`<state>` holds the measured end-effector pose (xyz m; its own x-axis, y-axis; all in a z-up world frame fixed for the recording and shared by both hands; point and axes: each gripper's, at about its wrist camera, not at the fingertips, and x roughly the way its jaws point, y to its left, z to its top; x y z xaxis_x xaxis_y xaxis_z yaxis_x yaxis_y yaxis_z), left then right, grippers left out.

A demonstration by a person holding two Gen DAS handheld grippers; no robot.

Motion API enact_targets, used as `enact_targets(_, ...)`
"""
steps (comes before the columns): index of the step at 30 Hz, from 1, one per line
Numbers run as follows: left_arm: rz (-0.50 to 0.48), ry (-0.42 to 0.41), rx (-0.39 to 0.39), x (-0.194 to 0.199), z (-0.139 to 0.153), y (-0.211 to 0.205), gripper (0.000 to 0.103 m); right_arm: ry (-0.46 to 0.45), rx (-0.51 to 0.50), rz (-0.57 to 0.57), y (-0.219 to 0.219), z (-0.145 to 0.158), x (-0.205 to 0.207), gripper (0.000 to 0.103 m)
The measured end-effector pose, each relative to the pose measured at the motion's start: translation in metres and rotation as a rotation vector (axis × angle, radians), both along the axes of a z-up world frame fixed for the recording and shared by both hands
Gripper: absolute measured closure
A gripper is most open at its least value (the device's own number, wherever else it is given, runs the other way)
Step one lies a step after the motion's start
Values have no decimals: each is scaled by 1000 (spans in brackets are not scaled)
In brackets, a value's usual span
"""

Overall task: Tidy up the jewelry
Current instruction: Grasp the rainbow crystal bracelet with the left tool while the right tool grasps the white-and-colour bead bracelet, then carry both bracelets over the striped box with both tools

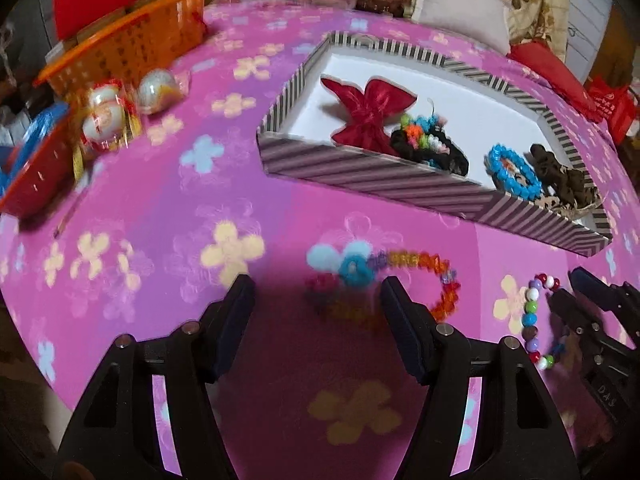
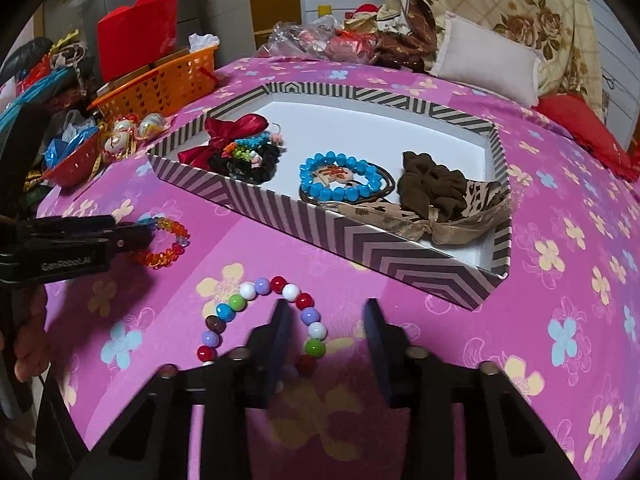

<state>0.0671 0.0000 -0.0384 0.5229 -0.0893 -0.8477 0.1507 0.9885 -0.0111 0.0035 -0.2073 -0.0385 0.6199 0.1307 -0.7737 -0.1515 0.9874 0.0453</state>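
Right wrist: pink flowered cloth [image 2: 560, 320] bears striped tray [image 2: 360, 256].

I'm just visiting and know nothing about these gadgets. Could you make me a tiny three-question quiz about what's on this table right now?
1. True or false: the blue bead bracelet lies inside the striped box.
2. Which bracelet is the left gripper reaching over: A) the big round-bead bracelet, B) the rainbow crystal bracelet, C) a gold chain?
3. How many bracelets lie on the pink cloth outside the box?

Key: 1 true. 2 B; its jaws stand open around part of it. 3 two; the right gripper, also open, is at the other one.
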Motion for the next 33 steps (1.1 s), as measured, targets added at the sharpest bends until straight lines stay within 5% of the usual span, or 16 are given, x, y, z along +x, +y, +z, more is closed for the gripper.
enact_targets(4,-49,-20,-3,-3,3,-6,75,-3,-14,27,6,0,-1,94)
enact_targets(6,-63,-8,-12,-3,5,-8,91,-4,-19,38,9,0,-2,94)
enact_targets(14,-69,10,-106,-12,18,1,95,-47,-8,50,14,16,-14,94)
enact_targets(33,-113,-122,-76,-32,94,-23,95,-169,-20,69,17,85,-28,94)
